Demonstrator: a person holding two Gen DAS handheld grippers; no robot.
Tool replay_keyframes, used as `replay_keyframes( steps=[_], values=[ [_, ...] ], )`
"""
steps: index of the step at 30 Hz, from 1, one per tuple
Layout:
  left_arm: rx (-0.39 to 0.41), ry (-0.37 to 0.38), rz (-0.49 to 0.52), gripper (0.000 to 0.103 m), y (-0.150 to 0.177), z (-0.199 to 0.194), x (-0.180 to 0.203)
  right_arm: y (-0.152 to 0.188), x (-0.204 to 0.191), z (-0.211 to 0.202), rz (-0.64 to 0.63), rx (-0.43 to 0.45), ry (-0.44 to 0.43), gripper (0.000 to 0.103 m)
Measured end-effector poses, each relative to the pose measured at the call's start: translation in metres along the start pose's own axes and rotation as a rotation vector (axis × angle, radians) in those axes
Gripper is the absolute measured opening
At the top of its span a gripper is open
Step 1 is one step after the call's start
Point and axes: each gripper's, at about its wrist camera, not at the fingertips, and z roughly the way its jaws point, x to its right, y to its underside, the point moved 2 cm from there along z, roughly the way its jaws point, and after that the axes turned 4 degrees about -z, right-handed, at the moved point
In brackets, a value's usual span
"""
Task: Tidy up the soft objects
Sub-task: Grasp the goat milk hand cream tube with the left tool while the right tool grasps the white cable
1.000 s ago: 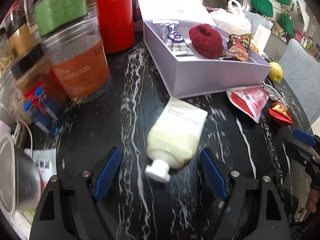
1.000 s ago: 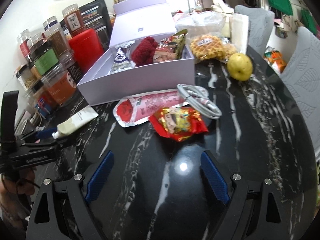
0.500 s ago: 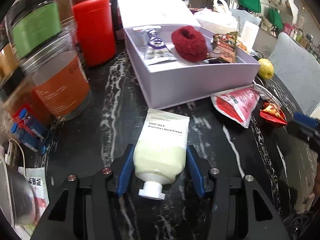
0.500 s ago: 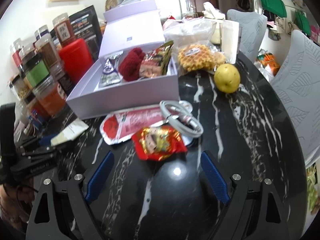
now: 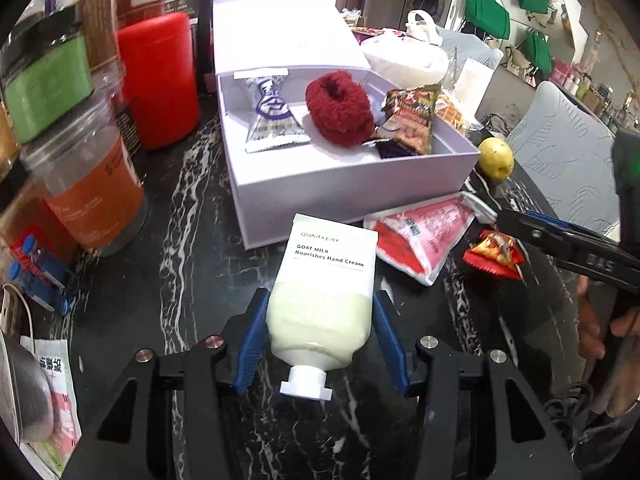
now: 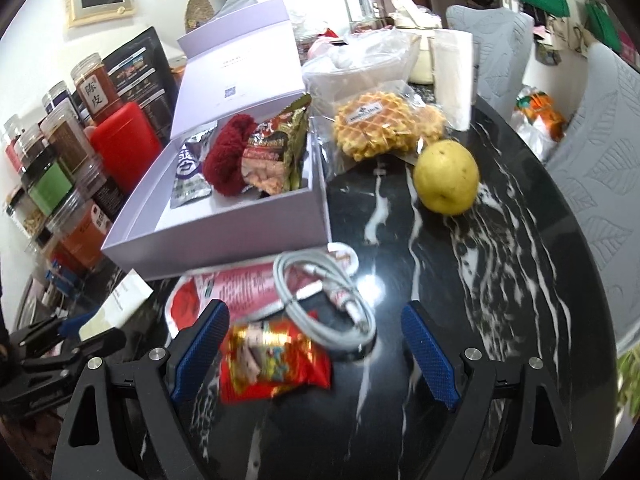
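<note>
A round black marble table with white veins (image 6: pixel 500 248) fills the foreground. Pale grey chairs with embossed leaf patterns (image 6: pixel 612 184) stand beside it. On the white wall (image 6: pixel 44 60) hangs a small framed intercom screen (image 6: pixel 102 0). Green bags (image 5: pixel 486 10) hang in the far background.

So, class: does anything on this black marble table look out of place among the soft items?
Yes. The coiled white cable lies across the flat red pouch, and the yellow pear sits loose: neither is soft like the others.
</note>
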Motion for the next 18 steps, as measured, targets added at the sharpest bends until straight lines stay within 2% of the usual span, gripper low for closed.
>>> replay_keyframes(
  steps=[6, 11, 15, 17, 18],
  values=[
    [-0.004, 0.003, 0.004, 0.051, -0.006, 0.004, 0.007, -0.012, 0.005, 0.020, -0.017, -0.027, -0.009, 0.079],
    [-0.018, 0.005, 0.007, 0.051, -0.008, 0.009, 0.008, -0.010, 0.010, 0.035, -0.014, -0.073, -0.018, 0.066],
    [-0.019, 0.006, 0.007, 0.051, -0.008, 0.009, 0.010, -0.005, 0.006, 0.037, -0.054, -0.067, 0.015, 0.062],
    [-0.017, 0.004, 0.006, 0.051, -0.008, 0.009, 0.009, -0.004, 0.005, 0.037, -0.061, -0.065, 0.028, 0.055],
    [-0.015, 0.003, 0.004, 0.051, -0.009, 0.008, 0.009, -0.003, 0.004, 0.037, -0.066, -0.064, 0.036, 0.055]
  ],
)
